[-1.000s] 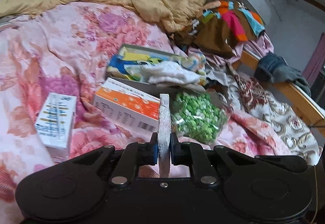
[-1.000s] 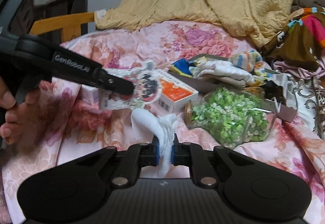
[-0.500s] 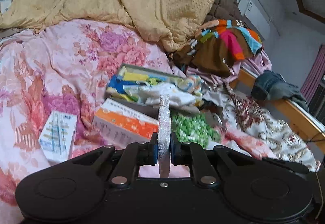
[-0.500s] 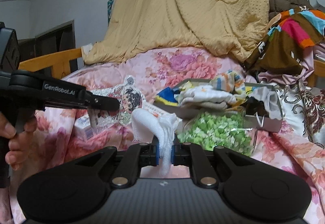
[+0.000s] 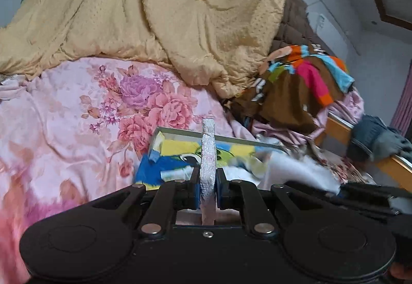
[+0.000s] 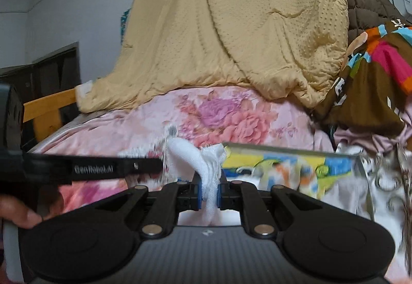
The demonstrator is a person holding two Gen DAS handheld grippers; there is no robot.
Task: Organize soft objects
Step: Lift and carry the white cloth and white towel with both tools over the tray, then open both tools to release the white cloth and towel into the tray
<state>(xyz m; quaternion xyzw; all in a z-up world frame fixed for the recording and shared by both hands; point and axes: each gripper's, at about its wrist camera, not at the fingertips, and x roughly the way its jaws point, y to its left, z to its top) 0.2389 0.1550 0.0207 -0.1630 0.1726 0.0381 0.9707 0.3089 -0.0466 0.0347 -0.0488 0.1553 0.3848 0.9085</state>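
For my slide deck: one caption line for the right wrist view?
Right tool clamps a white gauzy cloth near the grey cloth-filled box on a pink floral bedspread.

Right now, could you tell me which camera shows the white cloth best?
The right wrist view: the white cloth sits centre frame, pinched in the right gripper, its bunched top and hanging tail both visible. The left wrist view catches only a blurred white patch behind the box.

Pretty clearly someone's bedroom at home. There's a bed with a pink floral bedsheet (image 5: 77, 134), and a big yellow quilt (image 6: 244, 34) heaped at the far end of that sheet. Beside the quilt sits a pile of colourful clothes (image 5: 303, 88), and a wooden bed rail (image 6: 49, 106) runs along the sheet's edge.
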